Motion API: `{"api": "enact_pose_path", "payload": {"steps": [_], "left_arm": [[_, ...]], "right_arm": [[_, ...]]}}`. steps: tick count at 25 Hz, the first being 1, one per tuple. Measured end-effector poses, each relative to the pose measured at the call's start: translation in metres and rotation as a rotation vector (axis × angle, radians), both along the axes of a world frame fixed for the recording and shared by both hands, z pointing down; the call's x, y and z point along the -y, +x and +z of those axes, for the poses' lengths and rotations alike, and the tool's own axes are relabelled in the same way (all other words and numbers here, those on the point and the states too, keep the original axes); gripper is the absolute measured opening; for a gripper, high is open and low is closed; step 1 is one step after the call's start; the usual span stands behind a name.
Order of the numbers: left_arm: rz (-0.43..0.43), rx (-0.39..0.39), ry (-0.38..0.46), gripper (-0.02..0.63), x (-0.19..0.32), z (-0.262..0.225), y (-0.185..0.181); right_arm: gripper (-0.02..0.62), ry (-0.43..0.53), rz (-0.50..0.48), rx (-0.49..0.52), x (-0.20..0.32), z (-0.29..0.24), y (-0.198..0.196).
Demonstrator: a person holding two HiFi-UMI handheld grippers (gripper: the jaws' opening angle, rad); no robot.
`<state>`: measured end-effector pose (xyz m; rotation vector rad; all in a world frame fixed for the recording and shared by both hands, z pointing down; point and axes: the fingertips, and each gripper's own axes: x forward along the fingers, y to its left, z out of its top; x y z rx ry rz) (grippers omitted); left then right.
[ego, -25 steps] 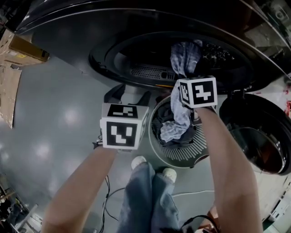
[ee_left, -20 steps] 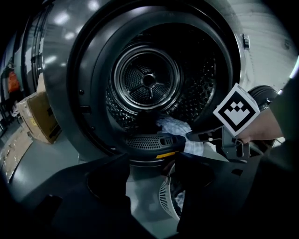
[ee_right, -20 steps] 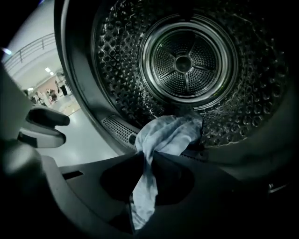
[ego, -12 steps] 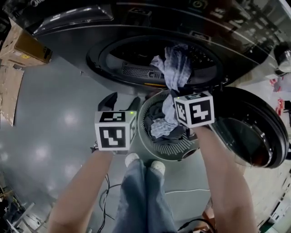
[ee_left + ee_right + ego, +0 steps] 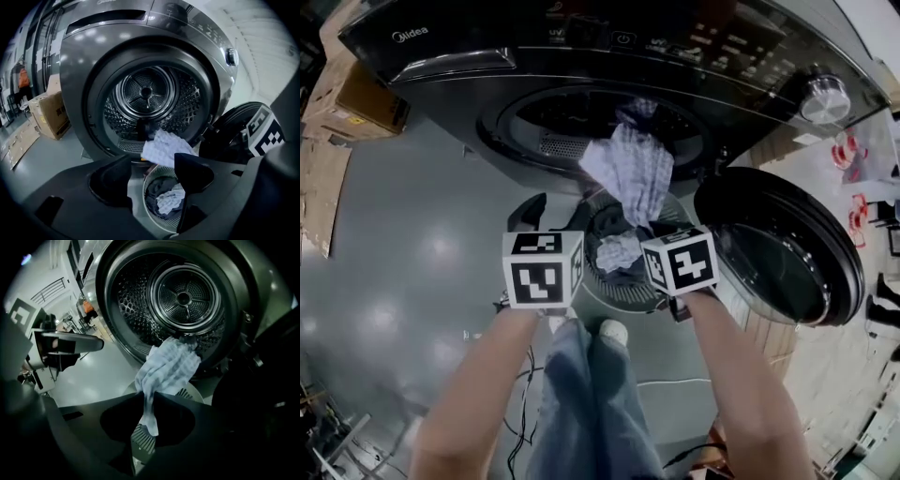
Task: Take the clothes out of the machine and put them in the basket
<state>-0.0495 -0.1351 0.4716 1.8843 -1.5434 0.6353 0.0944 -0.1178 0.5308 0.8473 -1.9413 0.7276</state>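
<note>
The right hand-held gripper [image 5: 145, 401] is clenched on a pale checked fabric garment [image 5: 171, 364]. The garment trails from the drum mouth of the dark front-loading machine [image 5: 487, 66] over the round slatted basket [image 5: 623, 292], which holds other clothes [image 5: 164, 202]. The left hand-held gripper [image 5: 152, 164] hangs released and empty.

This looks like a workshop or test hall rather than a home; the washing machine [image 5: 609, 56] stands on a wide, glossy grey floor [image 5: 422, 216]; cardboard boxes [image 5: 356, 98] sit beside it; loose cables [image 5: 520, 412] trail underfoot; a railing [image 5: 50, 289] edges the bright open space beyond.
</note>
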Motion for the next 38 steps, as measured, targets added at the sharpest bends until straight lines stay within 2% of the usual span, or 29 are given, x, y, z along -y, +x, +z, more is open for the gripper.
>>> {"api": "enact_pose_path", "payload": {"steps": [5, 11, 16, 19, 23, 26, 27, 28, 29, 30, 33, 38], "left_arm": [[-0.017, -0.009, -0.006, 0.281, -0.01, -0.011, 0.006], [-0.026, -0.018, -0.029, 0.276, -0.025, -0.007, 0.012], [-0.03, -0.02, -0.047, 0.269, -0.034, 0.0, 0.014], [-0.024, -0.018, -0.047, 0.267, -0.035, 0.001, 0.015], [-0.022, -0.008, -0.051, 0.265, -0.034, 0.002, 0.01], [-0.03, -0.009, -0.053, 0.265, -0.033, 0.003, 0.004], [-0.031, -0.009, -0.054, 0.265, -0.033, 0.004, 0.003], [-0.031, -0.009, -0.056, 0.265, -0.033, 0.006, 0.002], [-0.03, -0.01, -0.057, 0.265, -0.032, 0.007, 0.001], [-0.028, -0.01, -0.059, 0.265, -0.032, 0.009, -0.001], [-0.021, -0.01, -0.071, 0.265, -0.032, 0.016, -0.006], [-0.001, -0.008, -0.076, 0.258, -0.016, 0.03, -0.018]], "right_arm": [[0.061, -0.083, 0.071, -0.011, -0.035, 0.002, 0.028], [0.061, -0.219, 0.102, -0.035, -0.086, 0.019, 0.052], [0.063, -0.366, 0.112, -0.129, -0.131, 0.045, 0.07], [0.063, -0.385, 0.151, -0.148, -0.136, 0.052, 0.078], [0.066, -0.412, 0.234, -0.116, -0.126, 0.056, 0.074], [0.073, -0.382, 0.249, -0.103, -0.109, 0.055, 0.065], [0.084, -0.357, 0.239, -0.106, -0.102, 0.056, 0.061], [0.174, -0.33, 0.223, -0.106, -0.095, 0.057, 0.056], [0.35, -0.303, 0.202, -0.105, -0.088, 0.058, 0.051], [0.438, -0.278, 0.184, -0.105, -0.082, 0.059, 0.046], [0.463, -0.216, 0.156, -0.116, -0.061, 0.063, 0.035], [0.462, -0.201, 0.163, -0.068, -0.016, 0.068, 0.013]]}}
